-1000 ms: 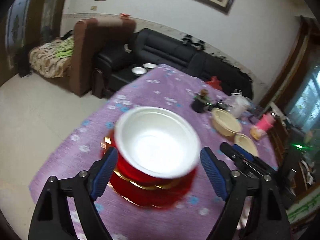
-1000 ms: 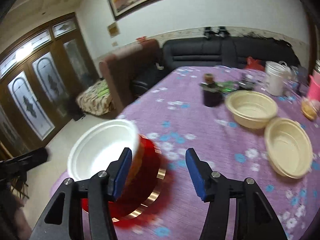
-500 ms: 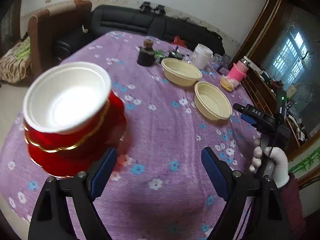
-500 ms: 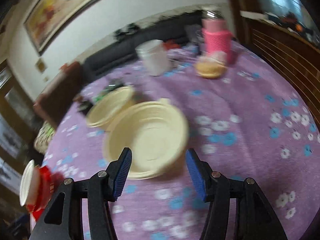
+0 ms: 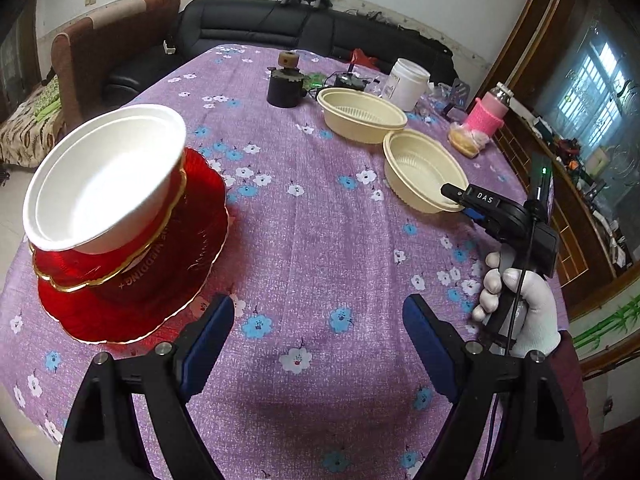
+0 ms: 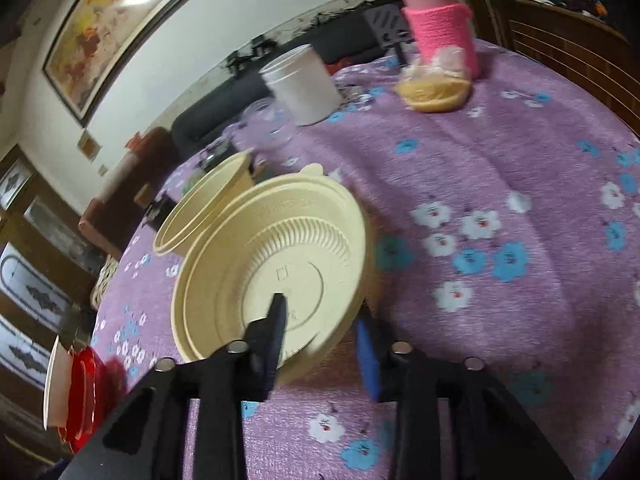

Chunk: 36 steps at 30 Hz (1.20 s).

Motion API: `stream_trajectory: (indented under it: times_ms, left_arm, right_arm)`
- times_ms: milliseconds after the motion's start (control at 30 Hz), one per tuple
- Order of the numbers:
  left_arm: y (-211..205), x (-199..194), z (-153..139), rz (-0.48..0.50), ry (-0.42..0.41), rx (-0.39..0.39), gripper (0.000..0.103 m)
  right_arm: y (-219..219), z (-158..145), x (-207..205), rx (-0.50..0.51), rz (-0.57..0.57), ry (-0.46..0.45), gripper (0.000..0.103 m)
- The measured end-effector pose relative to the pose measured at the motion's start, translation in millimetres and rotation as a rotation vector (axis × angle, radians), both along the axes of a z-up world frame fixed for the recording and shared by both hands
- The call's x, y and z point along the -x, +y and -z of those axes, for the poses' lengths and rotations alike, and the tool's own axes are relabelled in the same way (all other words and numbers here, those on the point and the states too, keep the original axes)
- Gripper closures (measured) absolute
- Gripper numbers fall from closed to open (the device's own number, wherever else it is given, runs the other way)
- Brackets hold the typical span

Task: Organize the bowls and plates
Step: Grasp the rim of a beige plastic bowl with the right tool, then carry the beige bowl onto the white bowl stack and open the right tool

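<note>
A white bowl sits in a red gold-rimmed bowl on a red plate at the table's left. My left gripper is open and empty over bare cloth to their right. Two cream bowls lie further right. My right gripper straddles the near rim of the closer cream bowl, one finger inside and one outside. It also shows in the left wrist view, with the right gripper at its rim. The second cream bowl lies behind it.
On the purple flowered cloth stand a dark jar, a white tub, a pink-sleeved bottle and a bagged bun. A black sofa stands beyond the table.
My left gripper has drawn back to the right from the red stack. My right gripper has swung to the closer cream bowl and narrowed around its rim.
</note>
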State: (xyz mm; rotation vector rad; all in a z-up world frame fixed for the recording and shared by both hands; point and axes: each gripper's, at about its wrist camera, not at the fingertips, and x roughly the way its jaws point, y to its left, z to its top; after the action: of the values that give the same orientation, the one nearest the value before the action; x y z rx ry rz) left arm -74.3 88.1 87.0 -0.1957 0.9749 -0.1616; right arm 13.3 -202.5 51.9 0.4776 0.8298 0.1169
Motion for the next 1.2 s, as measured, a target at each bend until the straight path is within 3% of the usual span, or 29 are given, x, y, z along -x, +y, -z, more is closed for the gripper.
stream_trajectory:
  times_ms: [200, 367, 500, 733, 900, 1200]
  left_arm:
    - [-16, -23, 12, -0.003, 0.030, 0.023, 0.017]
    - [-40, -56, 25, 0.014, 0.050, 0.049, 0.018]
    - [-56, -86, 33, 0.020, 0.043, 0.007, 0.020]
    - [-65, -120, 57, 0.007, 0.098, -0.093, 0.084]
    - [-61, -113, 51, -0.008, 0.086, -0.074, 0.084]
    - [-30, -62, -2, -0.011, -0.015, -0.061, 0.084]
  right_arm:
    - [5, -3, 5, -0.035, -0.121, -0.018, 0.088]
    - [22, -8, 5, -0.086, -0.295, 0.043, 0.088]
    - [35, -8, 8, -0.123, -0.407, 0.085, 0.088]
    - [31, 1, 7, -0.117, -0.371, 0.113, 0.087]
    - [28, -7, 8, -0.099, -0.347, 0.056, 0.087]
    - [56, -39, 34, -0.110, -0.340, -0.094, 0.087]
